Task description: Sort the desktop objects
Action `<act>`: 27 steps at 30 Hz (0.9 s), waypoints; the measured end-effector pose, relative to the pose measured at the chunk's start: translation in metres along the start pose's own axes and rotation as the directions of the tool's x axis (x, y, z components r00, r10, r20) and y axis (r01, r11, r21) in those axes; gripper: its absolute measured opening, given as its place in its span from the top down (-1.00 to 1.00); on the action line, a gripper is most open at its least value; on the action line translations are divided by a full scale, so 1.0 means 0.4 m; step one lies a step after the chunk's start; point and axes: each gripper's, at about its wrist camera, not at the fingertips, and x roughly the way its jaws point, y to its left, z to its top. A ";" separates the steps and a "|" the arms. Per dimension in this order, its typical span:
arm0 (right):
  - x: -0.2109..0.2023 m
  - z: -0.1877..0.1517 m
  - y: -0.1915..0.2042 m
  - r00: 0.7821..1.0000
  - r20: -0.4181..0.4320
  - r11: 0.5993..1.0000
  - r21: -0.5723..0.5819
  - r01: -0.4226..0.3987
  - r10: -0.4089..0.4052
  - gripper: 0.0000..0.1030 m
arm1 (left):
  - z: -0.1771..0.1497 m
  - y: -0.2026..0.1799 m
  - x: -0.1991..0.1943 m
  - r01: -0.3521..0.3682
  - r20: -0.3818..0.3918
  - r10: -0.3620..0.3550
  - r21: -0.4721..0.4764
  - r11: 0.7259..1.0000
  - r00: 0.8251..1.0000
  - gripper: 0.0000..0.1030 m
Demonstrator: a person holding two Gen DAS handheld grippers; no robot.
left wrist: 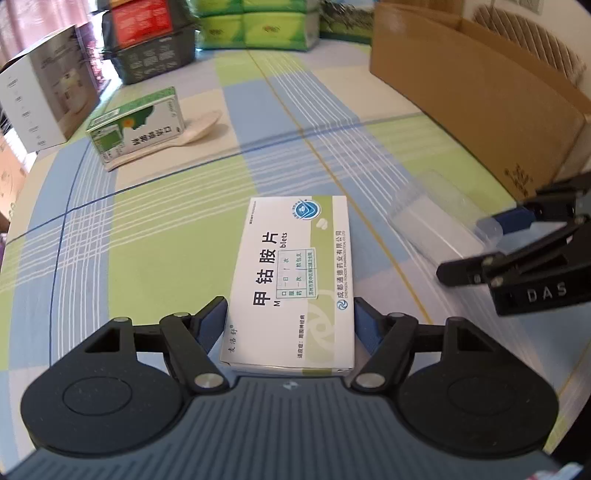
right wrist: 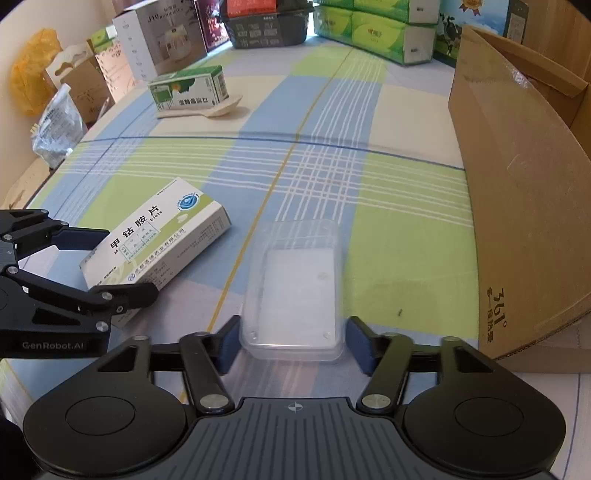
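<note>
A white and green medicine box (left wrist: 295, 266) lies flat on the checked tablecloth. My left gripper (left wrist: 288, 314) is shut on its near end, a blue pad against each long side. The right wrist view shows the same box (right wrist: 159, 236) at the left, held between the left gripper's (right wrist: 129, 262) fingers. A clear plastic container (right wrist: 295, 280) sits to the right of the box, slightly blurred. My right gripper (right wrist: 293, 332) is shut on its near end, with the pads at its two sides. In the left wrist view, the container (left wrist: 432, 218) and right gripper (left wrist: 461, 247) are at the right edge.
A large open cardboard box (right wrist: 517, 184) stands along the right side. At the far left a green and white carton (right wrist: 188, 88) rests on a beige spoon (right wrist: 221, 109). A black basket (left wrist: 155, 55), green tissue packs (left wrist: 258, 26) and other boxes line the back; a plastic bag (right wrist: 55, 125) lies at the left edge.
</note>
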 end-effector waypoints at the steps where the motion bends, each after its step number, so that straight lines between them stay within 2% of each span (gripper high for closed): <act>1: 0.003 0.002 -0.001 1.000 0.008 1.000 0.000 0.004 -0.004 -0.29 | 0.000 0.004 0.001 0.014 0.008 -0.014 -0.008 1.000 1.000 -0.32; 9: 0.029 0.018 0.009 0.999 0.038 0.998 -0.045 0.031 -0.030 -0.34 | 0.026 0.016 0.008 0.011 0.064 -0.013 0.031 0.999 0.998 -0.33; 14: 0.029 0.023 0.019 0.999 0.042 0.998 -0.056 0.036 -0.034 -0.27 | 0.038 0.018 0.033 0.023 0.053 -0.025 0.048 0.999 0.998 -0.33; 15: 0.032 0.024 0.020 0.998 0.037 0.997 -0.059 0.044 -0.042 -0.13 | 0.039 0.019 0.037 0.026 0.047 -0.029 0.044 0.999 0.998 -0.33; 16: 0.033 0.025 0.020 0.998 0.037 0.997 -0.056 0.051 -0.049 -0.07 | 0.040 0.020 0.042 0.028 0.042 -0.030 0.041 0.999 0.999 -0.33; 27: 0.023 0.036 0.001 0.998 0.041 0.999 -0.005 0.051 -0.051 -0.05 | 0.054 0.015 0.071 0.021 0.013 -0.021 0.012 1.000 1.000 -0.31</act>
